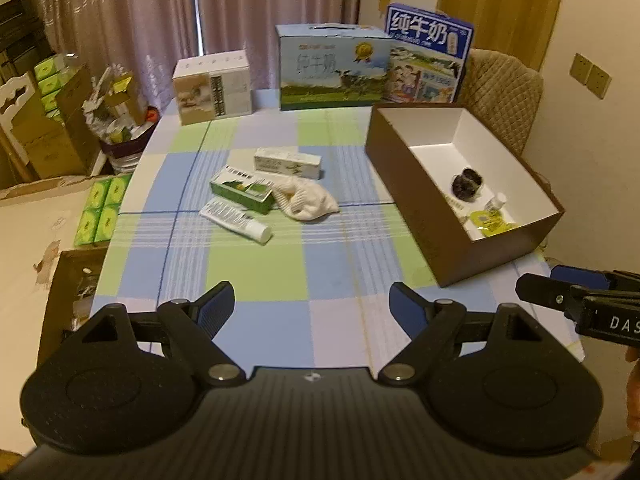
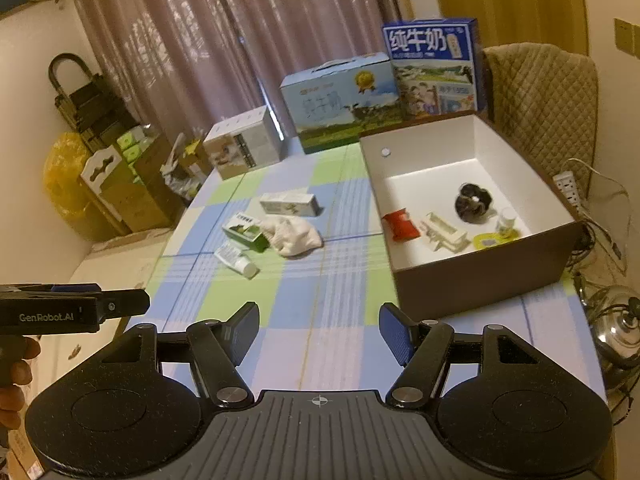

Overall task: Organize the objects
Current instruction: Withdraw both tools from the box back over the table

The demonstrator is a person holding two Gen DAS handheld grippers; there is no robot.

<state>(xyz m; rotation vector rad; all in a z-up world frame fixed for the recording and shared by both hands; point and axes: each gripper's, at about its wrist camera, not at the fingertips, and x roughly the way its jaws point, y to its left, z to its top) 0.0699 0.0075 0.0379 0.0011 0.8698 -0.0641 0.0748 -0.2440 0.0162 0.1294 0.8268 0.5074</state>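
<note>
A white cloth lies mid-table beside a green carton, a white tube and a pale carton. The brown box at right holds a red packet, a white block, a dark round thing, a small bottle and a yellow piece. My left gripper is open over the near table, empty. My right gripper is open, empty, near the box's front.
Milk cartons and a grey box stand along the table's far edge. A padded chair is behind the brown box. Stacked boxes stand off the table's left side; a kettle sits at right.
</note>
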